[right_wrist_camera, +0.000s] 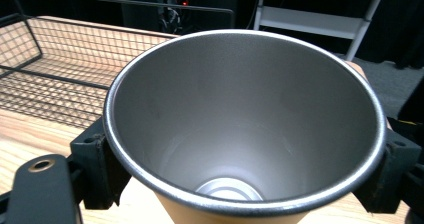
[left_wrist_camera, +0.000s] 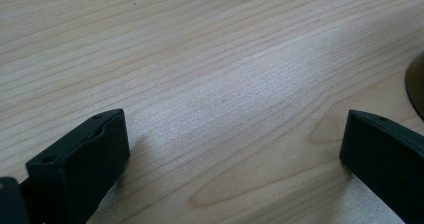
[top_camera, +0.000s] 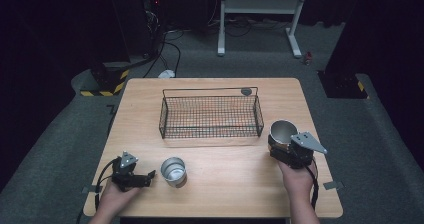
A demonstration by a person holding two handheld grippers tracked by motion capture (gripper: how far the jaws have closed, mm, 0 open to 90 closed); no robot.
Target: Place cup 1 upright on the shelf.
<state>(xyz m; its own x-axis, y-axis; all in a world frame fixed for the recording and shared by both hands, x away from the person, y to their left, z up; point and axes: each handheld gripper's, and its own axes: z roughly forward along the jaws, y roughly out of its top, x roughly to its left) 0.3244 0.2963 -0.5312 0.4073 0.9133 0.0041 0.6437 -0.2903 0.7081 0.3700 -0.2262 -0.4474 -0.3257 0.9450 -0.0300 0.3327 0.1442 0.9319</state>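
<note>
right gripper point(top_camera: 285, 146) pinching steel cup point(top_camera: 283, 132) by its sides | keep cup upright, lift over near rim of wire basket point(top_camera: 210, 115) | left gripper point(top_camera: 142, 178) spread, beside second cup point(top_camera: 173, 171)

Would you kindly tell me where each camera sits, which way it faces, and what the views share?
High view: above the person's side, looking forward and down on the table, wire basket and both forearms.
Left gripper view: rides the left hand-held gripper, looking along its open jaws at bare tabletop.
Right gripper view: rides the right hand-held gripper, looking into the steel cup it clamps.
Shared: the high and right gripper views both show that cup and the basket.
</note>
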